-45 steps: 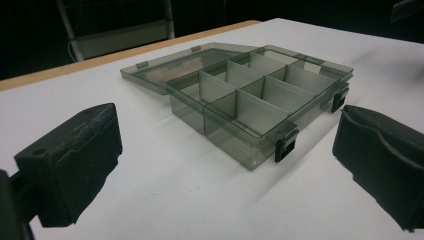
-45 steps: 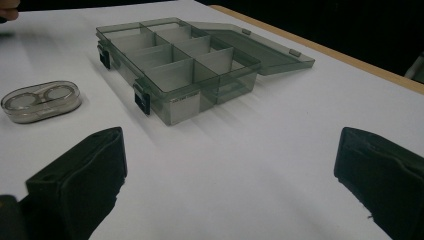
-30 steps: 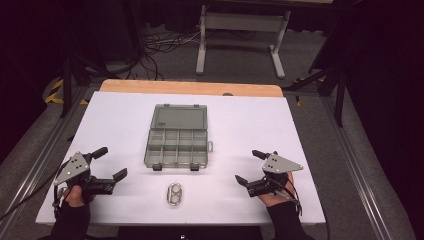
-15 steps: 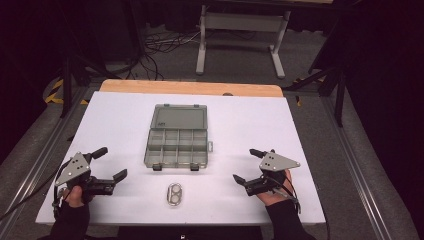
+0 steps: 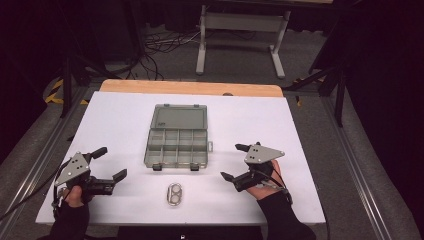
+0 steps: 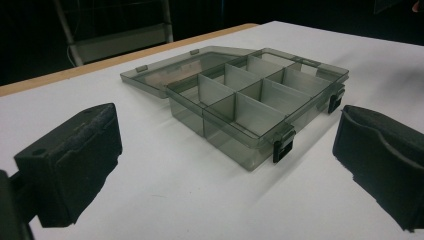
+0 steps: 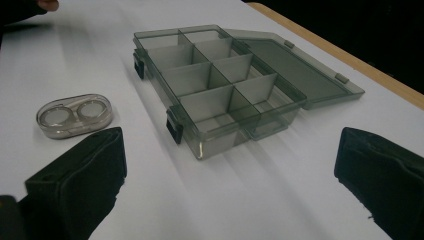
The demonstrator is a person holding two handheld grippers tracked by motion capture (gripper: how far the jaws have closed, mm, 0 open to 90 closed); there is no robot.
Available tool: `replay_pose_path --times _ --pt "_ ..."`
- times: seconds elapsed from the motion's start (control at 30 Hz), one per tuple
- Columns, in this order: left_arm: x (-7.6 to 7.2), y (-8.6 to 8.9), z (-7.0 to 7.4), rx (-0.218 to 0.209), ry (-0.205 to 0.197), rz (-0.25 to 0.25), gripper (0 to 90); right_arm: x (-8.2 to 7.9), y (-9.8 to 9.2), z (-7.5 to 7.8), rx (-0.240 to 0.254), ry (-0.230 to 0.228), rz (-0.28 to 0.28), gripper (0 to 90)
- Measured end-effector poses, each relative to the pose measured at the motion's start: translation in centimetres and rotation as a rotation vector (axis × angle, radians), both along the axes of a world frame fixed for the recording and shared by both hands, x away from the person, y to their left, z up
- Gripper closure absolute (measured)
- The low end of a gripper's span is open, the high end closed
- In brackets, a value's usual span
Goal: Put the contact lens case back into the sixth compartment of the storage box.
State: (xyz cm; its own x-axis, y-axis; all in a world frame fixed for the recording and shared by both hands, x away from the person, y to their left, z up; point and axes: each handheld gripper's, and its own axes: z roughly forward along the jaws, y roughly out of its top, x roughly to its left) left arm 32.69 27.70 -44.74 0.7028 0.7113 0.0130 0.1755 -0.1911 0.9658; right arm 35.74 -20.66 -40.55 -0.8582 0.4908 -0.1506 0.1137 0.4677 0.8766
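Observation:
A smoky clear compartment box [image 5: 176, 141] lies in the middle of the white table with its lid folded flat behind it; its several cells [image 6: 250, 97] [image 7: 215, 85] look empty. A small clear oval case [image 5: 174, 194] [image 7: 75, 116] lies in front of the box, near the table's front edge. My left gripper [image 5: 110, 164] [image 6: 225, 165] rests at the front left, open, nothing between its jaws. At the front right my right gripper [image 5: 234, 162] [image 7: 230, 185] is open too and points toward the box.
The white table [image 5: 120, 120] has a wooden strip [image 5: 190, 88] along its far edge. Beyond it stand a grey metal frame [image 5: 240, 30] and cables [image 5: 160, 47] on the dark floor. Metal rails [image 5: 350, 150] run along both sides of the table.
The right gripper has shifted slightly left toward the box. The left gripper, box and case stay where they were.

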Motion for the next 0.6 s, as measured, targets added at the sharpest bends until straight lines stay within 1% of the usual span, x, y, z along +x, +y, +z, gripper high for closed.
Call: replay_pose_path --times 0.03,0.07,0.2,0.37,0.4,0.47,0.53,0.6 --pt "0.0 0.0 0.0 0.0 0.0 0.0 0.3 0.0 0.0 0.0 0.0 0.0 0.0 1.1" --pt "0.0 0.0 0.0 0.004 0.001 -0.001 0.4 0.1 0.5 0.2 -0.004 0.0 0.016 1.1" --pt "0.0 0.0 0.0 0.004 0.0 0.0 0.3 0.2 1.3 0.4 -0.007 0.004 0.035 1.1" --pt "0.0 0.0 0.1 0.007 -0.001 -0.001 0.3 0.4 2.7 0.6 -0.011 0.01 0.072 1.1" --pt "0.0 0.0 0.1 0.007 -0.002 -0.002 0.3 0.5 3.2 0.7 -0.015 0.009 0.09 1.1" --pt "0.0 0.1 0.1 0.009 -0.002 -0.001 0.3 0.6 3.7 0.9 -0.016 0.01 0.104 1.1" --pt "0.0 0.0 0.0 0.001 0.0 0.0 0.3 0.7 4.1 1.0 -0.017 0.012 0.117 1.1" --pt "0.0 0.0 0.0 0.005 0.001 -0.001 0.3 0.8 4.6 1.0 -0.021 0.014 0.13 1.1"
